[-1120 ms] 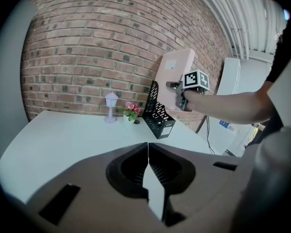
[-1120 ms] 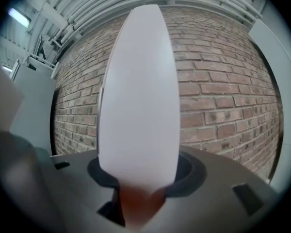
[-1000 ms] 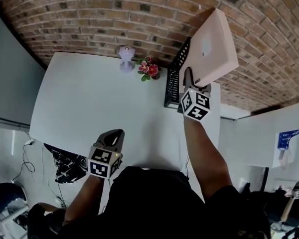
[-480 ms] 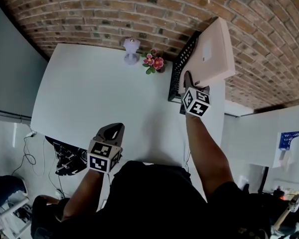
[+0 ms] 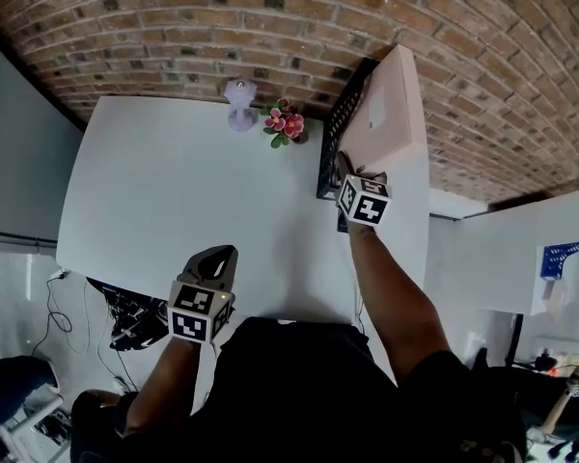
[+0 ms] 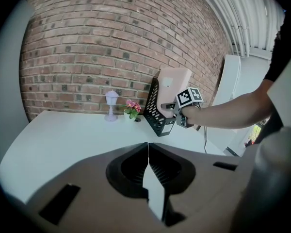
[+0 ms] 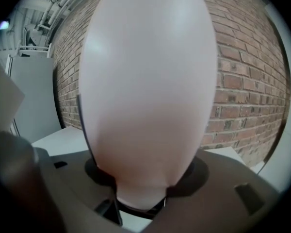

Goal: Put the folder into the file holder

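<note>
Head view: folder point(image 5: 391, 104) upright between just-parting right tongs point(image 5: 347, 170), in holder point(image 5: 334, 145); left tongs point(image 6: 148, 152) together.

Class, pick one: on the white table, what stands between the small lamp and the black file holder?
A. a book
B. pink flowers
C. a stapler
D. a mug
B: the head view shows pink flowers standing between the lamp and the file holder.

What looked like a lilac lamp point(image 5: 240, 104) stood on the white surface point(image 5: 174, 191), pink flowers point(image 5: 285, 123) at its three o'clock.
</note>
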